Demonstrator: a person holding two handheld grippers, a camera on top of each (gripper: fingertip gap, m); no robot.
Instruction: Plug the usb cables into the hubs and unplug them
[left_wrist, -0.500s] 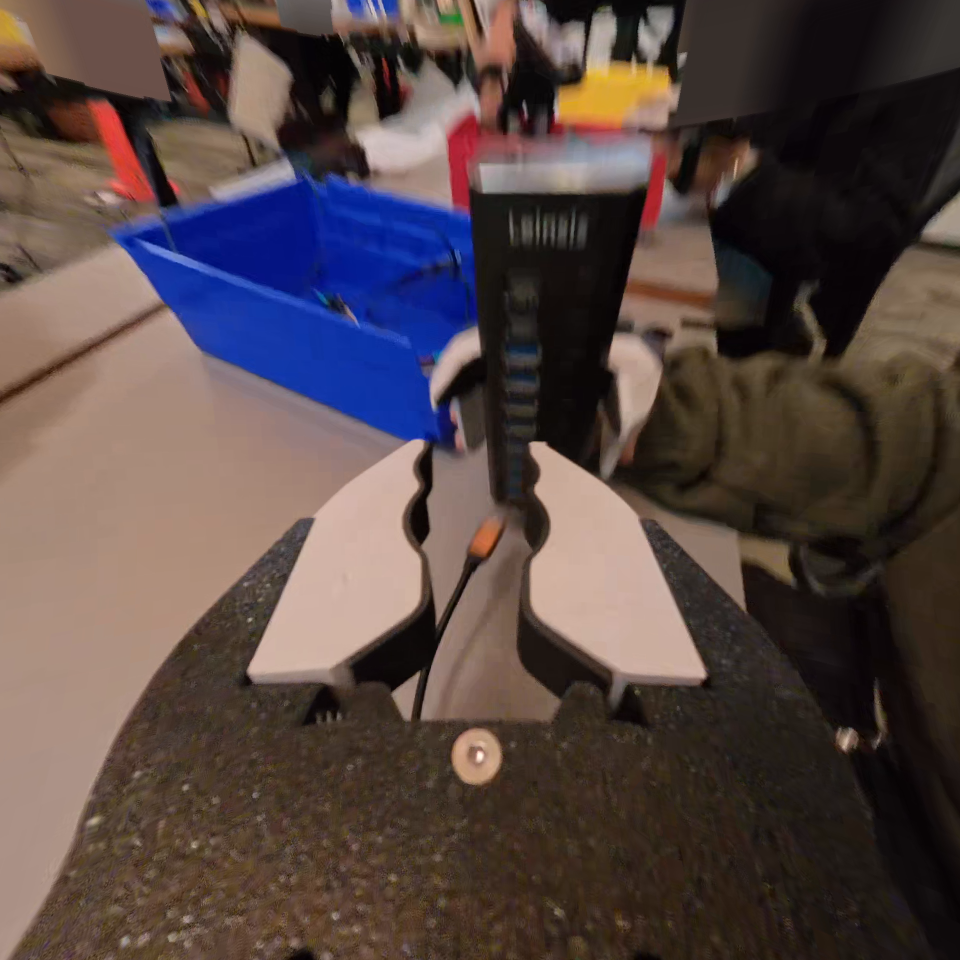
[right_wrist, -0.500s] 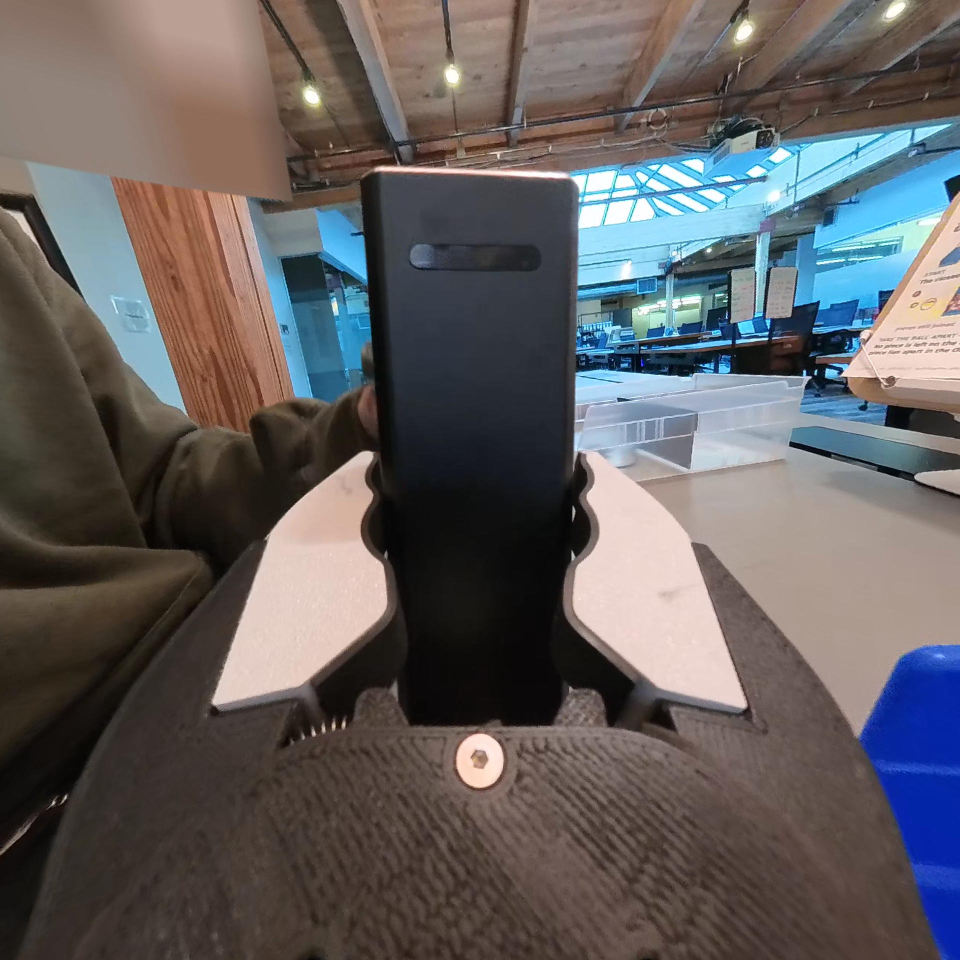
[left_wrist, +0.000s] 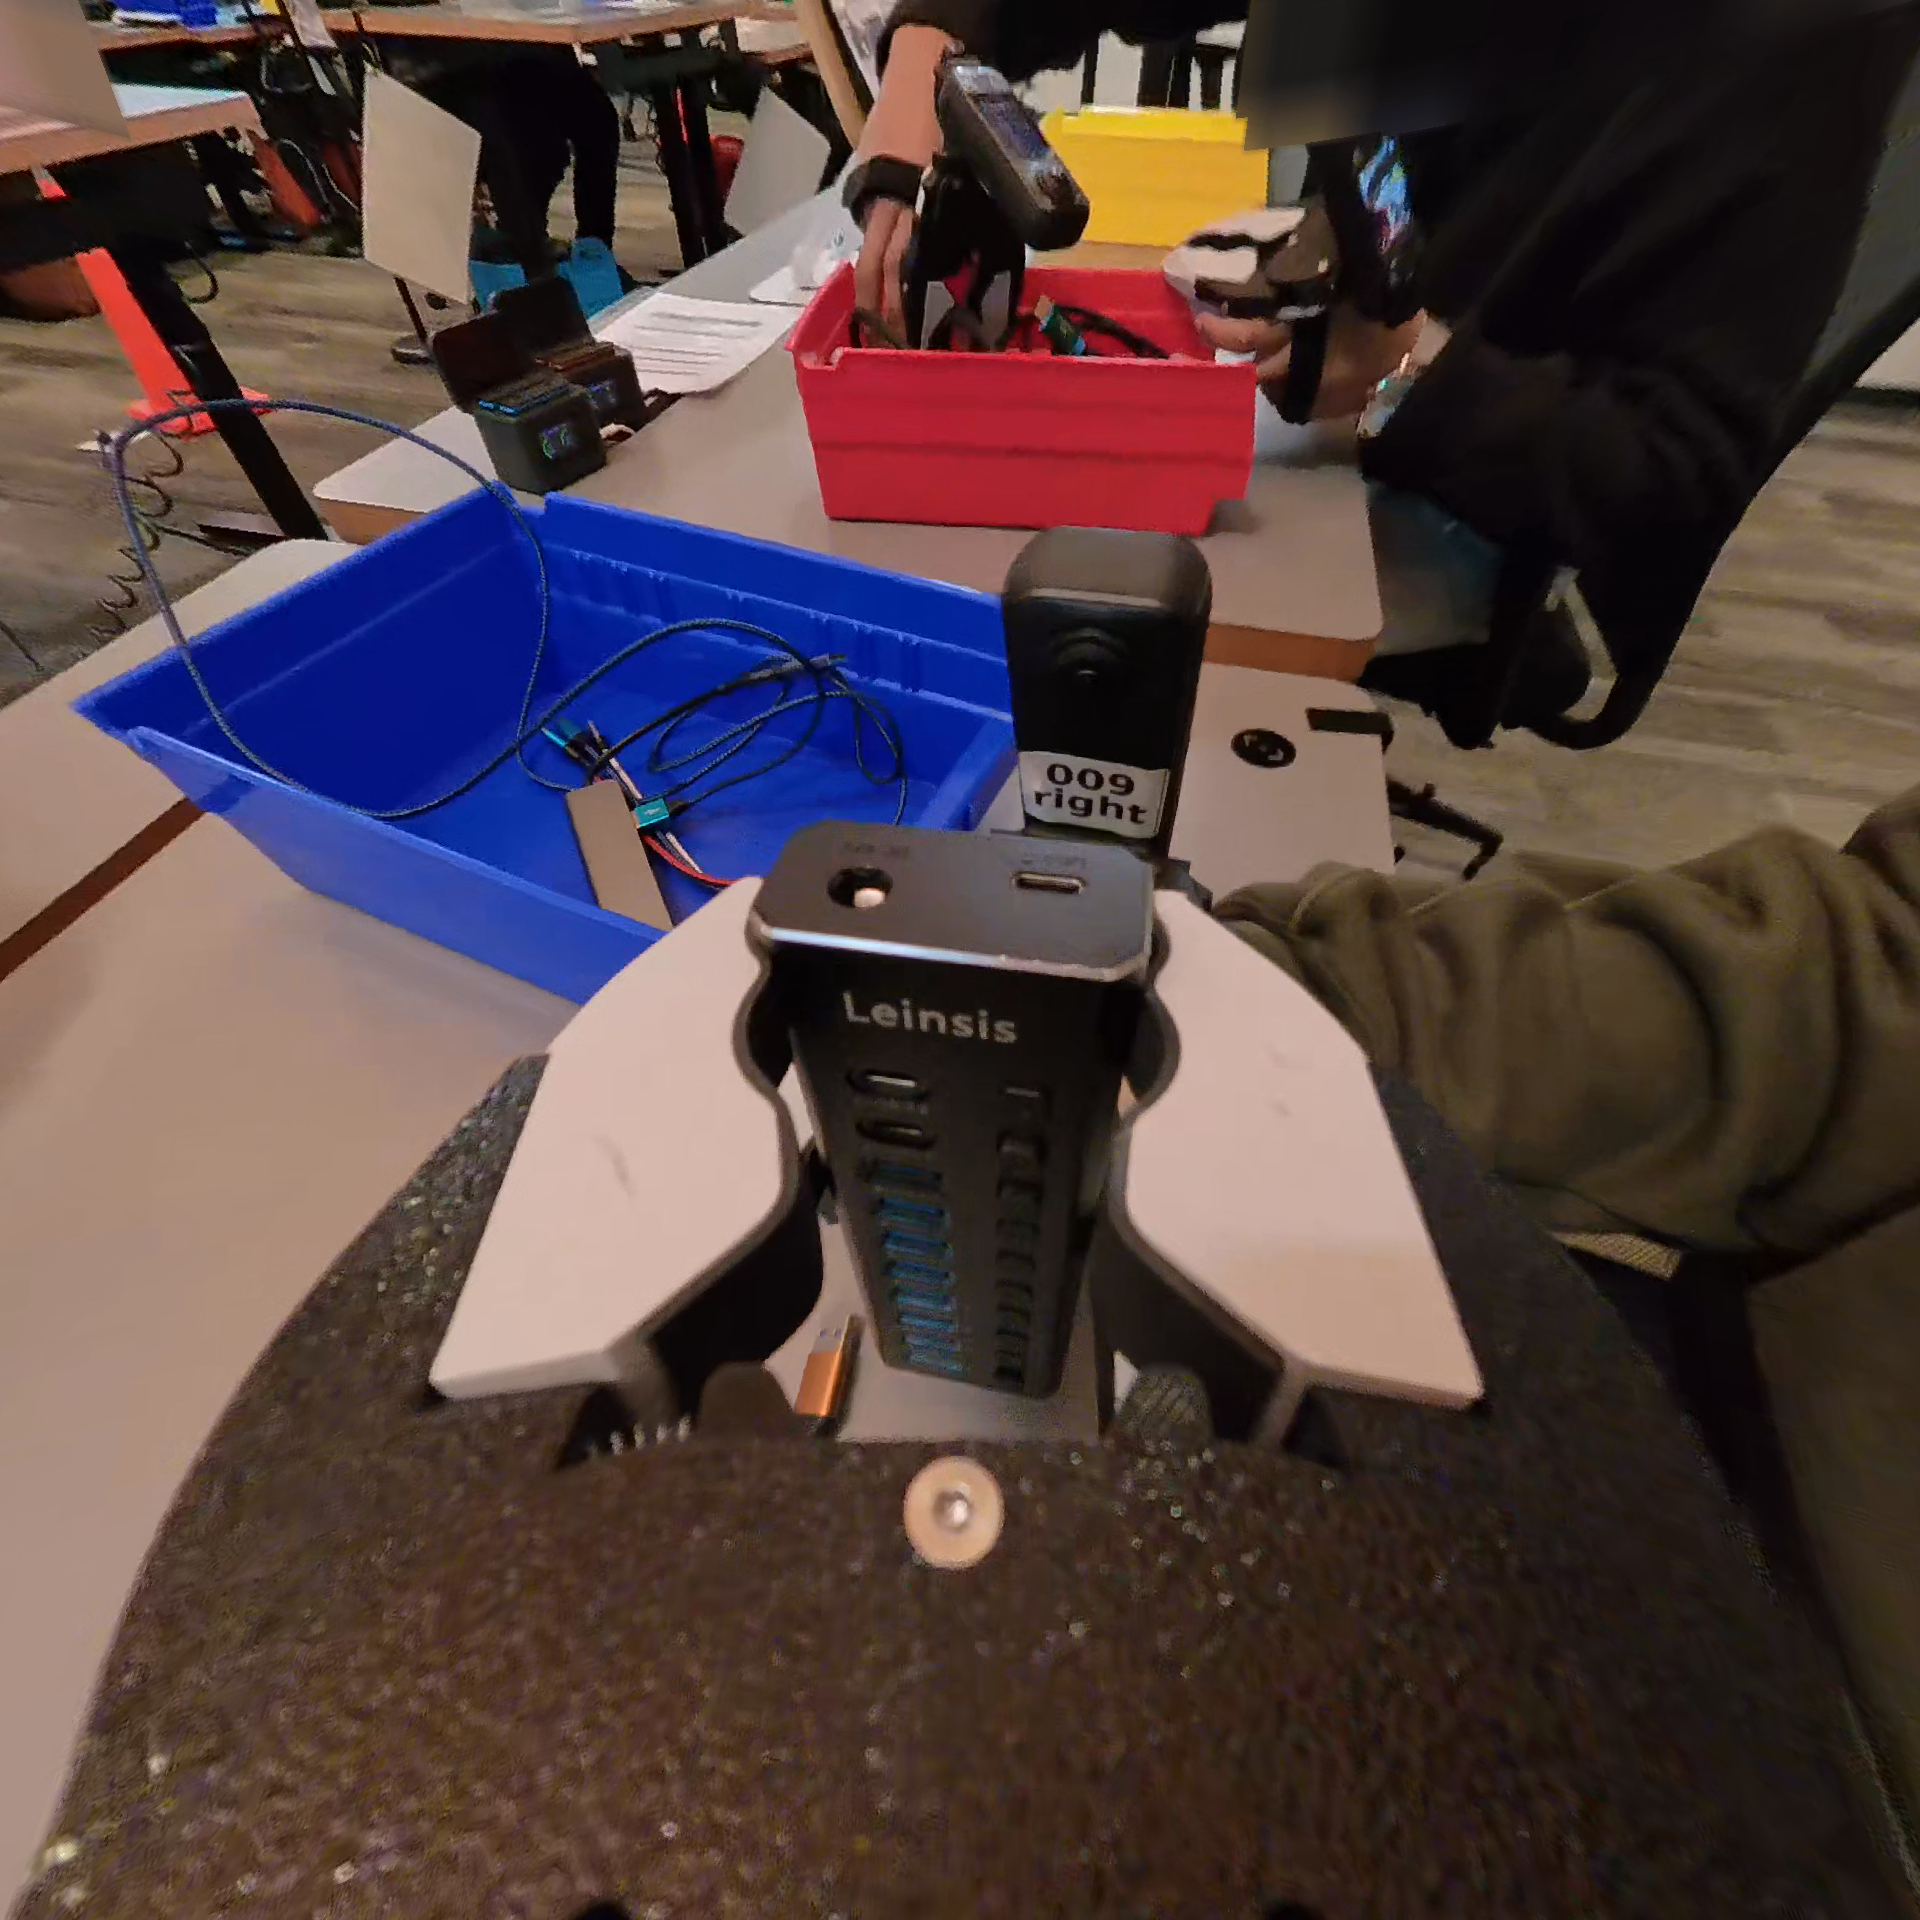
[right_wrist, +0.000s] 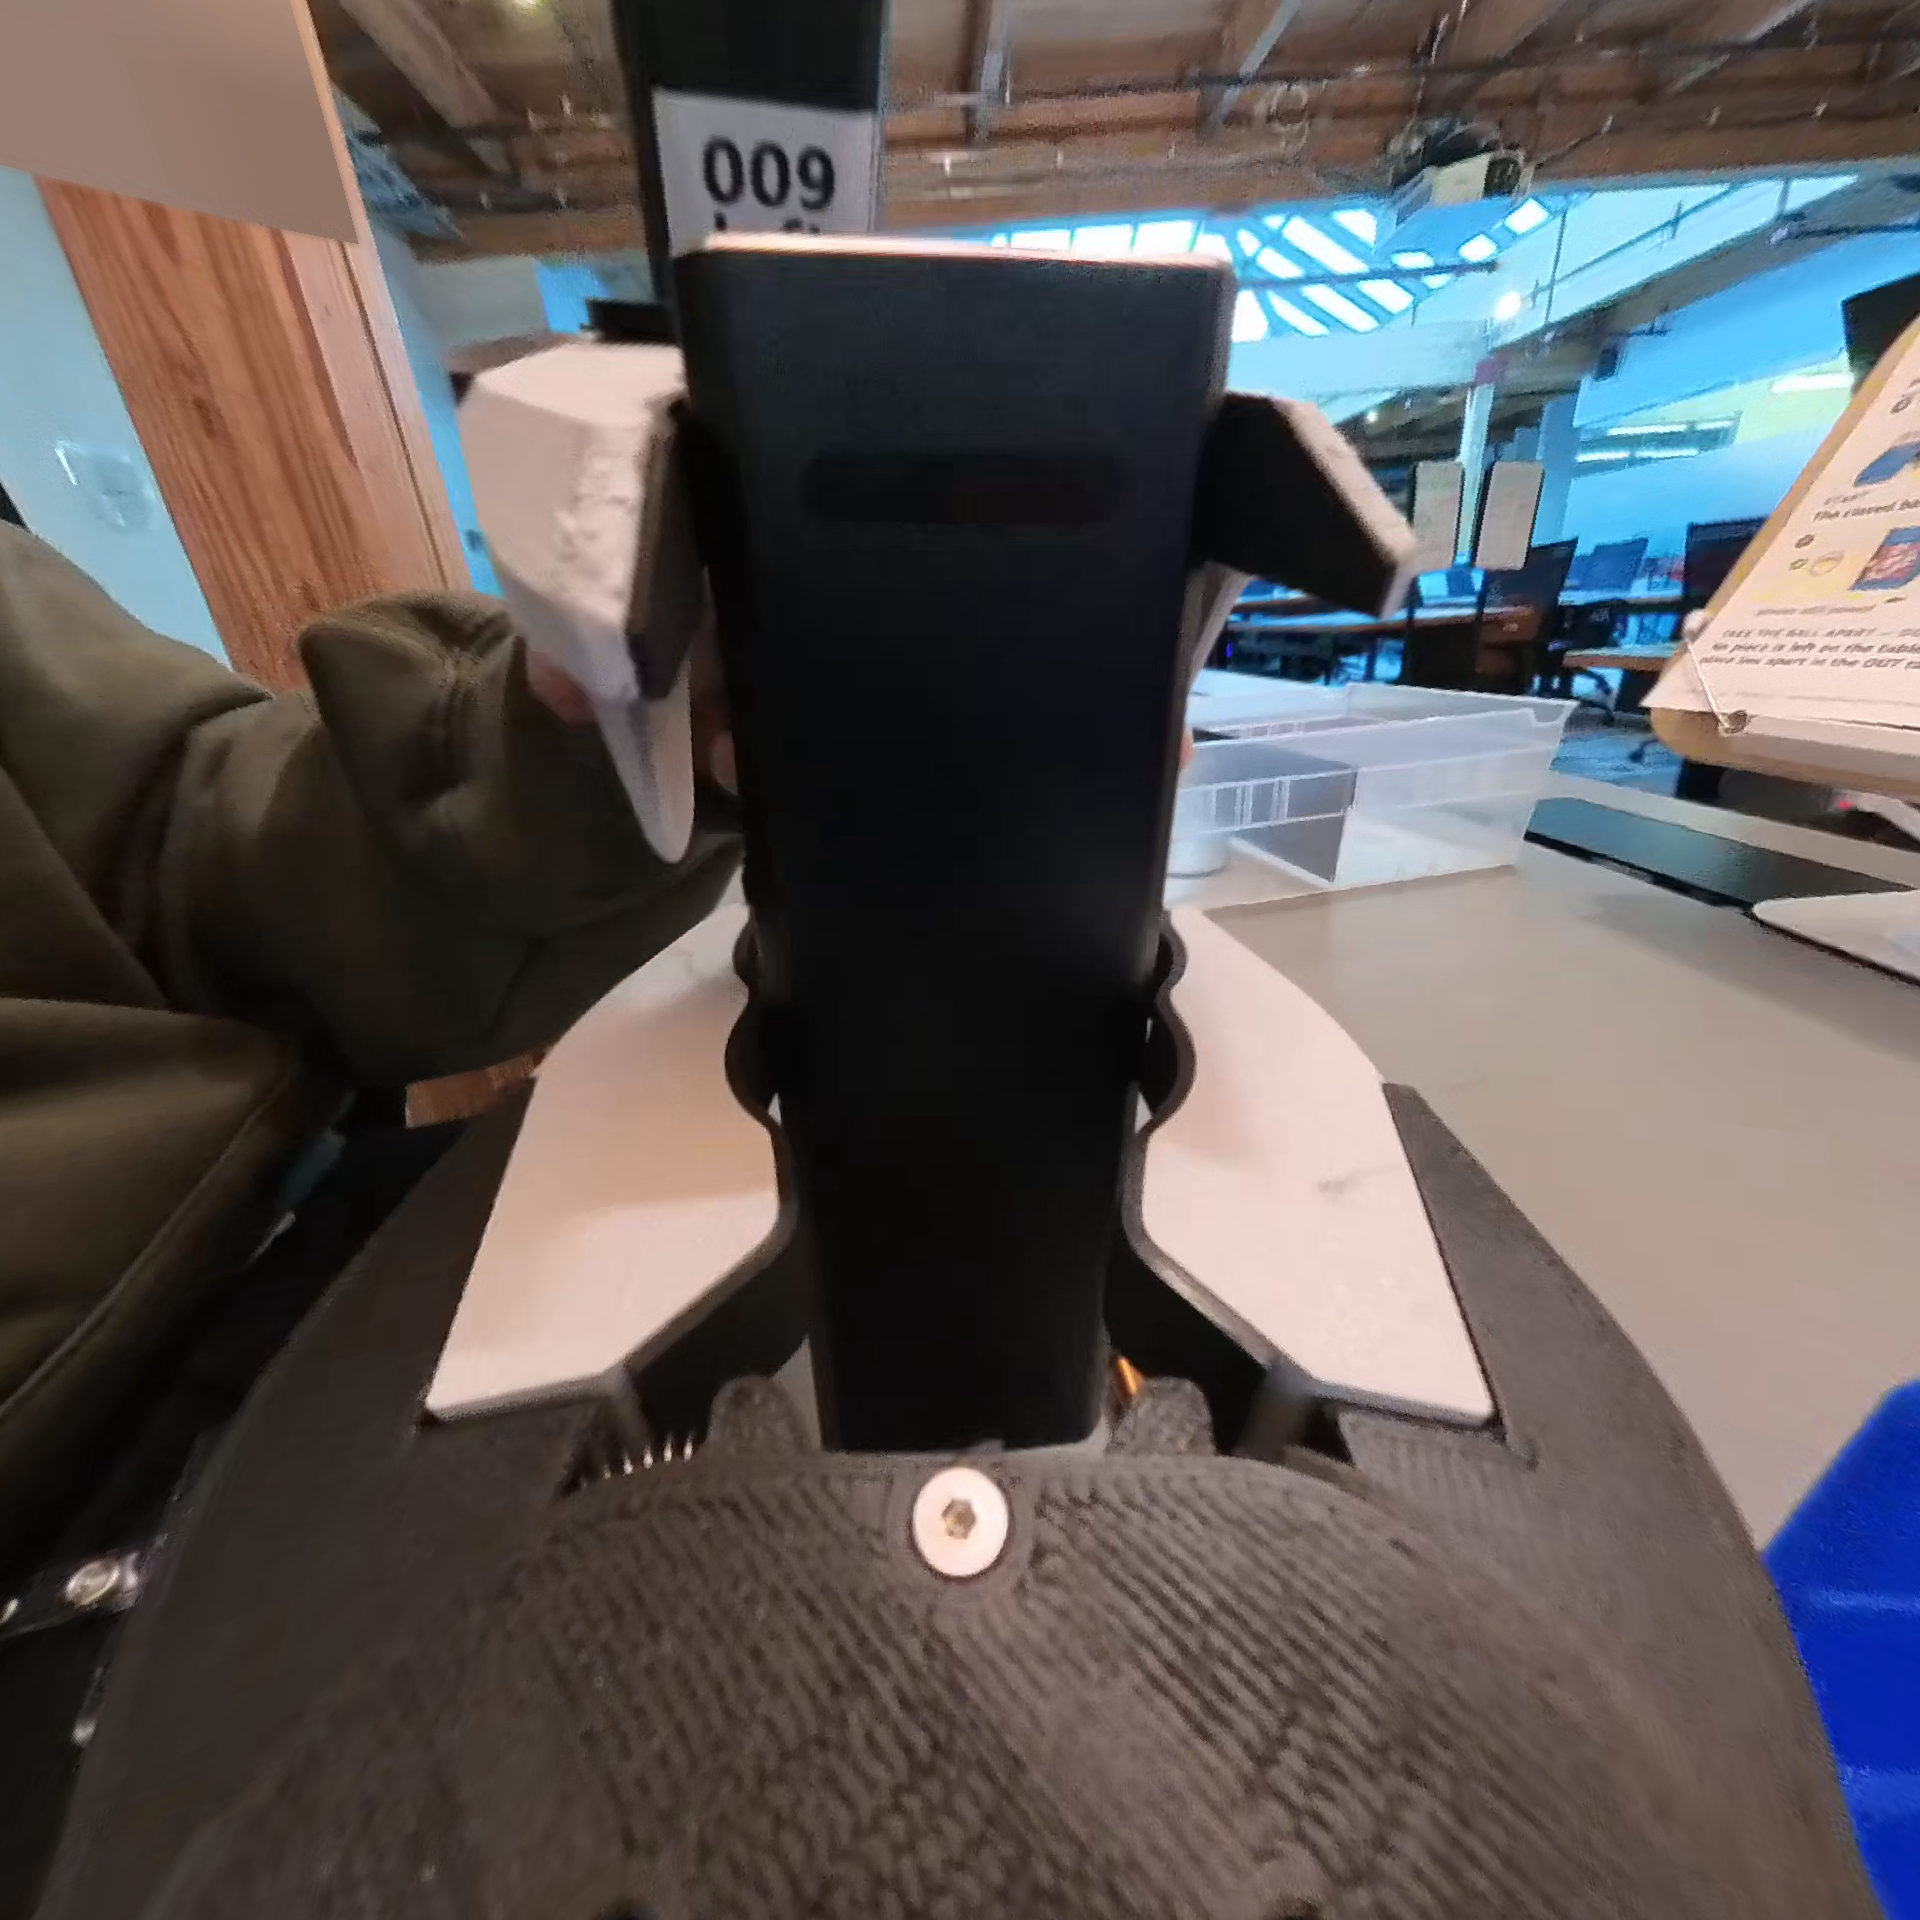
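While left wrist view looks down port face, black hub (left_wrist: 956, 1174) stands upright between left gripper (left_wrist: 951, 997) jaws, clenched on its sides; orange USB plug (left_wrist: 828, 1377) just beside hub's lower end, blue bin (left_wrist: 436, 883) of cables behind on bench (left_wrist: 208, 1143).
Right wrist view: right gripper (right_wrist: 951, 997) jaws clamp hub's (right_wrist: 956, 831) plain back; left gripper (right_wrist: 940, 457) grips higher.

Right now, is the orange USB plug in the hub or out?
Out: the orange USB plug sits beside the hub, metal tip exposed.

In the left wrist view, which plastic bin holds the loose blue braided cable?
The blue plastic bin, left of the black USB hub. The red plastic bin sits farther back; the yellow bin farthest.
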